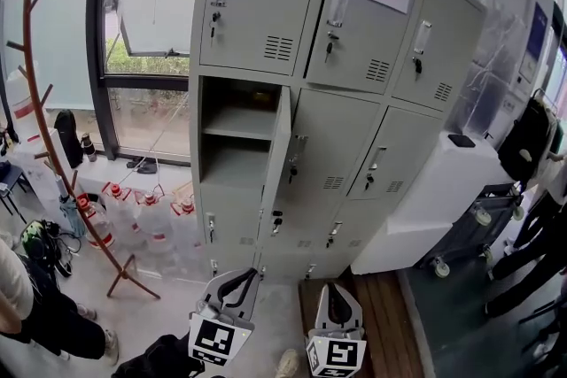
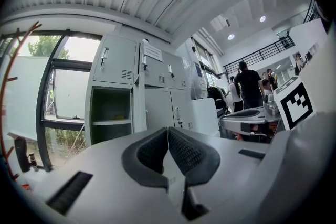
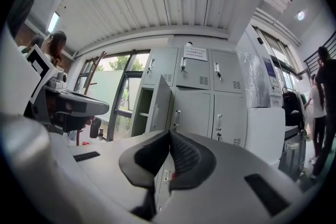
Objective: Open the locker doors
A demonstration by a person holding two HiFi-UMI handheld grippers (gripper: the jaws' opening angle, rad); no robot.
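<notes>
Left gripper [image 2: 168, 131]: pads pressed together at the tips, nothing between them. Right gripper [image 3: 169, 134]: likewise shut and empty. Both are held low, side by side and pointing up at the locker bank [image 1: 354, 102], which stands well ahead of and above them; neither touches it.

Up and ahead of the left gripper, one open door [image 1: 276, 159] in the middle row swings out toward the right, showing a bare shelf inside. Every other door looks shut, including the middle door [image 1: 332, 150] just right of the open one.

Judgement: one door is done and the hands sit between doors. The next move calls for raising a gripper to a shut door's handle [image 1: 297, 150], parting the jaws, closing on it and pulling outward along the hinge arc.
</notes>
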